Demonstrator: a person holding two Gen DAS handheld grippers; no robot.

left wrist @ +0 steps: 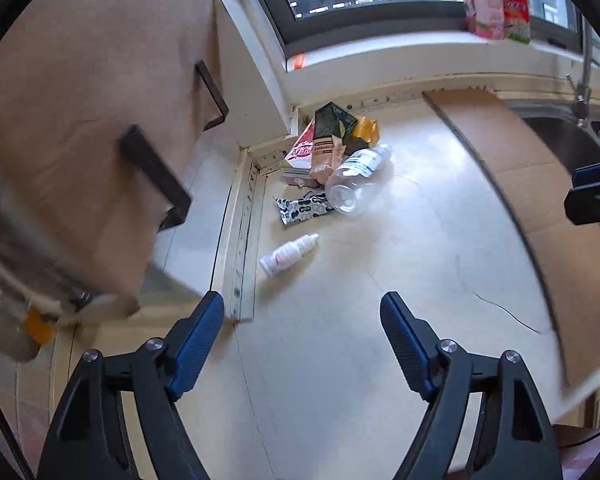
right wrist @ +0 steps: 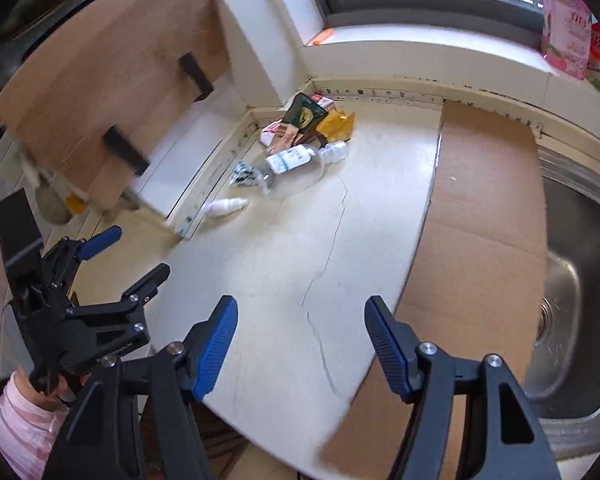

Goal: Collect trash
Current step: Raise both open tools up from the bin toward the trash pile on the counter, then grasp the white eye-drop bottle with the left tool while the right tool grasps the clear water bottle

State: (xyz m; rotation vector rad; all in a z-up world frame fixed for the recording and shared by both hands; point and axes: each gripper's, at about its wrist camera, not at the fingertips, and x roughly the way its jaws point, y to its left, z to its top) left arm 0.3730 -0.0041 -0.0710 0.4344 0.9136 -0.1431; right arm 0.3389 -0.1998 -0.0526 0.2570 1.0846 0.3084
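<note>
**Ana:** Cream stone countertop is carrying all the trash, and it is sitting far from both tools, bunched in the far left corner under the window.

**Ben:** What is lying nearest?

**Ana:** The small white plastic dropper bottle is lying on its side, apart from the rest and closest to us. Its long axis is running from near-left to far-right in the left wrist view, cap end pointing far-right.

**Ben:** And behind it?

**Ana:** The black-and-white patterned wrapper is lying just beyond, then the clear plastic water bottle on its side, open mouth facing us. The cartons and packets are leaning against the corner wall behind that.

**Ben:** How are the tools standing?

**Ana:** The left gripper is hanging released, nothing between its blue pads. The right gripper is likewise spread wide and empty, hovering over the near edge of the counter beside the flat brown cardboard sheet and the steel sink.

**Ben:** Which one is closer?

**Ana:** I am judging the left, since the dropper bottle is lying almost straight ahead of it, slightly left. The jaws are needing to close across that slanted axis, so a wrist roll seems called for.
</note>
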